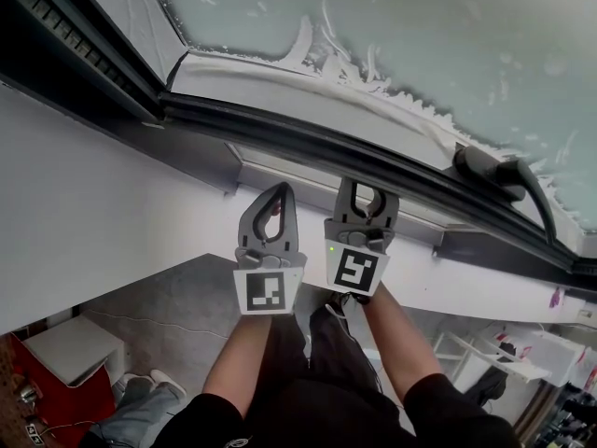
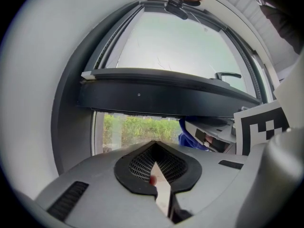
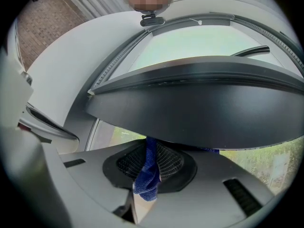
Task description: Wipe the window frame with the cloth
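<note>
Right hand-held gripper [image 3: 151, 161] clamped on blue cloth [image 3: 147, 177], under the dark window frame [image 3: 199, 113].
Cloth pinched between my jaws, reaching up to the frame; left hand-held gripper [image 2: 156, 156] just beside, jaws together, empty.

No readable text, only square markers [image 1: 267, 292] on left hand-held gripper [image 1: 281, 190], right hand-held gripper [image 1: 366, 194]

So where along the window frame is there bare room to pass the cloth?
The dark frame rail runs bare from the left gripper to its left end. Right of the right gripper, holding the cloth, the handle crowds it.
</note>
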Tool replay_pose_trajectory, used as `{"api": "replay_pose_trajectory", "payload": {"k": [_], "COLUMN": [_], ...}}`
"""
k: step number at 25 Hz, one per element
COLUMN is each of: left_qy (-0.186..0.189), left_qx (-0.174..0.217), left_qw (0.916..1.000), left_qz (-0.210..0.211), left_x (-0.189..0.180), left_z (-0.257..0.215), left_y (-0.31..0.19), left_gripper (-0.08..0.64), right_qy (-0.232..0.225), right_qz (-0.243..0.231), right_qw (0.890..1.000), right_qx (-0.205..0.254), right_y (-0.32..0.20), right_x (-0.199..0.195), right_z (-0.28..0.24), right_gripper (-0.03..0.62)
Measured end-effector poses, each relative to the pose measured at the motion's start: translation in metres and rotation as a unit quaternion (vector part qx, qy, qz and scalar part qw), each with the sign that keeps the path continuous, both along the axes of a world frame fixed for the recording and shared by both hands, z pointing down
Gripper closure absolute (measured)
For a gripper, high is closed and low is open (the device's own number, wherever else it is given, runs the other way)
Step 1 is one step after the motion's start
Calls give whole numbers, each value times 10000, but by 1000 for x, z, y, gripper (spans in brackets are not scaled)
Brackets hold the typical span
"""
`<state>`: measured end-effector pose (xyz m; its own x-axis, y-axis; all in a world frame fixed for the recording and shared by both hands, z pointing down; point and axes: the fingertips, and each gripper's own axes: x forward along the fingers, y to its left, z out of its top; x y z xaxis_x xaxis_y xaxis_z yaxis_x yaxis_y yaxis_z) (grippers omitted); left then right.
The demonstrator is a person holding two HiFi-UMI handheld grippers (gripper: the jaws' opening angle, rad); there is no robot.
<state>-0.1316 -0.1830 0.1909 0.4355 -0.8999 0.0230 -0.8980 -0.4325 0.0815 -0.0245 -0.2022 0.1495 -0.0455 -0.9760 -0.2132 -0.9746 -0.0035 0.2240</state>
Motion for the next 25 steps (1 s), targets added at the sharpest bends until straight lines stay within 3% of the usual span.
{"api": "replay_pose_trajectory", "payload": {"k": [25], "left_qy": [-124], "left_qx": [-30], "left_qw": [9994], "left_qz": [-308], "left_x": [-60], "left_z": [10], "left_y": [-9], "left_gripper": [555], "right_qy": [100], "right_qz": [-335], "right_qw": [9994], "right_qx": [-28], "right_y": [-27], "right_x": [-61], "right_z": [4], "right_gripper": [545]}}
